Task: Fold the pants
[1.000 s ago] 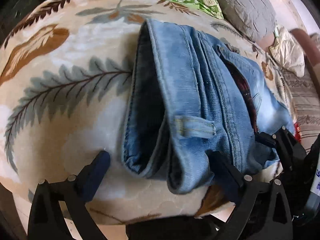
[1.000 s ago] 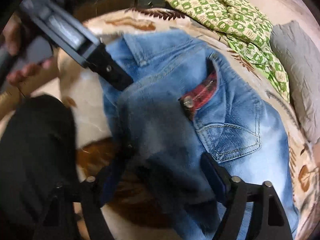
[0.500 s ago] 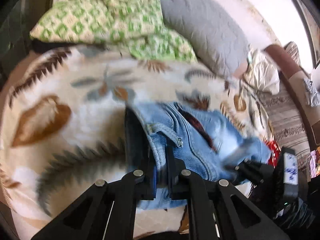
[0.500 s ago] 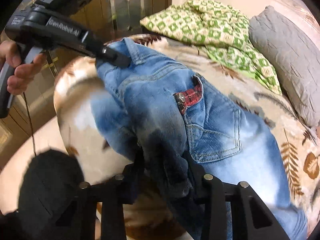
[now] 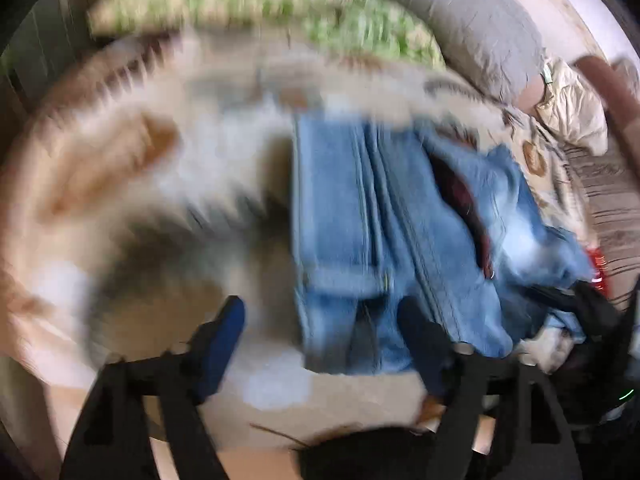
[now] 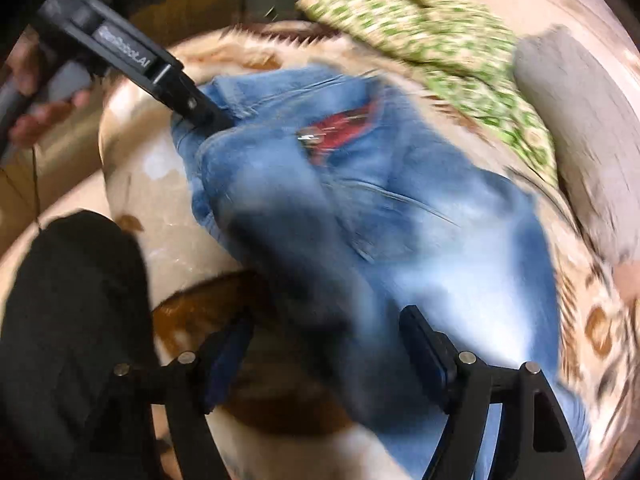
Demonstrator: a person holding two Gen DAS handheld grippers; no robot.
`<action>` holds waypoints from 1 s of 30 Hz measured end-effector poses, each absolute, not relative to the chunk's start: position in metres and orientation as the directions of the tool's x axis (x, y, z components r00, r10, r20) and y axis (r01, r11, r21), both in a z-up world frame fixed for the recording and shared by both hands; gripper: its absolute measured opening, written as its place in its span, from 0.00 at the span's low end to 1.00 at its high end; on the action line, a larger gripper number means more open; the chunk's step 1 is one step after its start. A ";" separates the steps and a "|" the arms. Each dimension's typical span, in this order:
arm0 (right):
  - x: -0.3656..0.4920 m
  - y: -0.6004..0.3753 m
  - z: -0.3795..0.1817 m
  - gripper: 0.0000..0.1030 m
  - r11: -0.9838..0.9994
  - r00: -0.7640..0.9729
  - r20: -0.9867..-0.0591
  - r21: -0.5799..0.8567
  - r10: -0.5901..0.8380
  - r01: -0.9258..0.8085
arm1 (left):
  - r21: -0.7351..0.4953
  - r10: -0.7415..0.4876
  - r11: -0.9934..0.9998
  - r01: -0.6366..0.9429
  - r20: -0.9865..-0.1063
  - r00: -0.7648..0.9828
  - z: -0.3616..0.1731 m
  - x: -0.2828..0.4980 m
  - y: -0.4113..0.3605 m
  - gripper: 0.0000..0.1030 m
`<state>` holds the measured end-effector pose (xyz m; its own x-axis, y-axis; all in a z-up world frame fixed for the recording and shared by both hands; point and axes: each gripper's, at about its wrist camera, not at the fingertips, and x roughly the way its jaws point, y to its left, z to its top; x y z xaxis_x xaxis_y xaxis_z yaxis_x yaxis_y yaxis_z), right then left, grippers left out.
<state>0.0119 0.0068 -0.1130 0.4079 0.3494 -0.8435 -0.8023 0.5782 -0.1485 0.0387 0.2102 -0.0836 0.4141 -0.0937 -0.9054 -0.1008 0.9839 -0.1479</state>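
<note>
A leaf-patterned blanket [image 5: 120,168] covers the bed, with a green checked cloth [image 6: 440,52] and grey pillow [image 5: 472,28] at its far side. The folded blue jeans [image 5: 360,208] lie on the blanket. Left gripper [image 5: 320,340] and right gripper [image 6: 326,344] both gape wide at the jeans' near edge, gripping nothing.

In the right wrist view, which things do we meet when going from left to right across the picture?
Left gripper → jeans → green patterned cloth → grey pillow.
</note>
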 end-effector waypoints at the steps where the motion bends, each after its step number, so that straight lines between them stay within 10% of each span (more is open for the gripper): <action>1: 0.013 -0.009 -0.106 0.76 0.606 0.415 -0.834 -0.126 0.363 -0.785 | -0.099 -0.063 0.993 -0.061 -0.897 0.438 -0.069 0.040 0.200 0.79; 18: 0.005 -0.314 -0.088 0.76 0.980 0.528 -0.826 0.183 0.197 -0.080 | -0.049 -0.407 0.676 0.735 -0.857 0.317 -0.041 0.099 -0.117 0.79; 30: 0.023 -0.319 -0.112 0.75 0.992 0.431 -0.893 0.128 0.125 -0.022 | 0.073 -0.429 0.360 0.930 -0.872 0.234 -0.059 0.111 -0.257 0.80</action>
